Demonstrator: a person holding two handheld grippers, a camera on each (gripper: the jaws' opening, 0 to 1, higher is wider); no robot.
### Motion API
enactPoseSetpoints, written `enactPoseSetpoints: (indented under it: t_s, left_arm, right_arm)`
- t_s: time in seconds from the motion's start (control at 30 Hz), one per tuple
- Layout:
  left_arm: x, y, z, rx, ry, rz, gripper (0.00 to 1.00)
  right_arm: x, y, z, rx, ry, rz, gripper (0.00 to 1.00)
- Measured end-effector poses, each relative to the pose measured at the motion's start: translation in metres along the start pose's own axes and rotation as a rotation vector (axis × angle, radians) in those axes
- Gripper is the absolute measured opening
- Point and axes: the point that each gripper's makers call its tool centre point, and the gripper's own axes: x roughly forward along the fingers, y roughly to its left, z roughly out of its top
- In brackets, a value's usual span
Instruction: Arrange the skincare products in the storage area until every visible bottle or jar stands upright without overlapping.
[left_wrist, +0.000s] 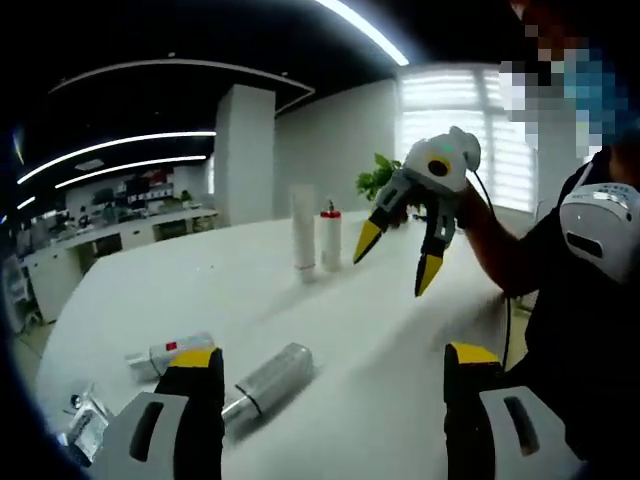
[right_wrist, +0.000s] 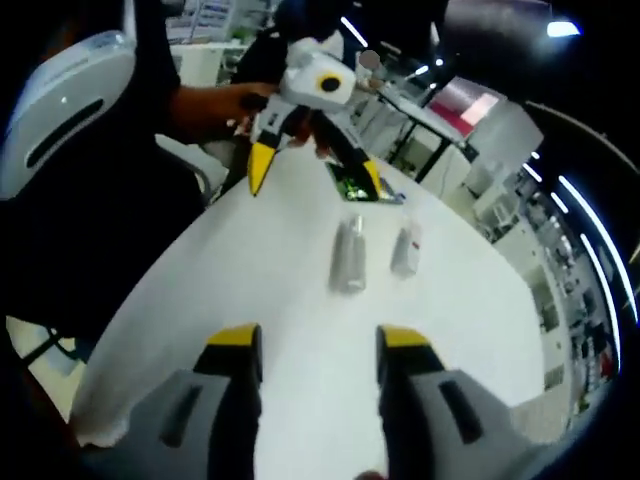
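Note:
Two products stand upright at the far side of the white table (left_wrist: 380, 330): a tall white tube (left_wrist: 303, 230) and a white bottle with a red cap (left_wrist: 330, 238). A silver bottle (left_wrist: 270, 380) (right_wrist: 350, 255) lies on its side, and a white bottle with a red label (left_wrist: 165, 355) (right_wrist: 407, 250) lies beside it. My left gripper (left_wrist: 332, 352) (right_wrist: 316, 175) is open, with nothing between its jaws, just short of the lying bottles. My right gripper (left_wrist: 395, 265) (right_wrist: 318, 340) hangs open above the table, right of the standing pair and holding nothing.
Small packets (left_wrist: 85, 425) (right_wrist: 352, 188) lie near the table edge by the lying bottles. A green plant (left_wrist: 378, 180) stands behind the upright pair. The person's dark-sleeved arm (left_wrist: 500, 250) reaches in along the table's right side. Office desks fill the background.

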Motion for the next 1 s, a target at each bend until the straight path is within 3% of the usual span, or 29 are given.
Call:
enactPoseSetpoints:
  t_s: [0.2, 0.37, 0.7, 1.0]
  left_arm:
    - [0.001, 0.006, -0.015, -0.018, 0.011, -0.009, 0.91]
    - [0.002, 0.008, -0.026, -0.036, 0.015, -0.019, 0.90]
    - [0.004, 0.012, -0.040, -0.070, 0.021, -0.045, 0.89]
    - [0.013, 0.002, -0.042, -0.051, 0.037, -0.095, 0.87]
  right_arm:
    - [0.017, -0.001, -0.002, 0.028, 0.017, 0.013, 0.43]
    - [0.032, -0.003, 0.008, 0.056, -0.023, 0.027, 0.41]
    - [0.051, -0.017, 0.017, 0.058, -0.025, 0.029, 0.40]
    - [0.064, -0.024, 0.026, 0.054, -0.029, 0.041, 0.39]
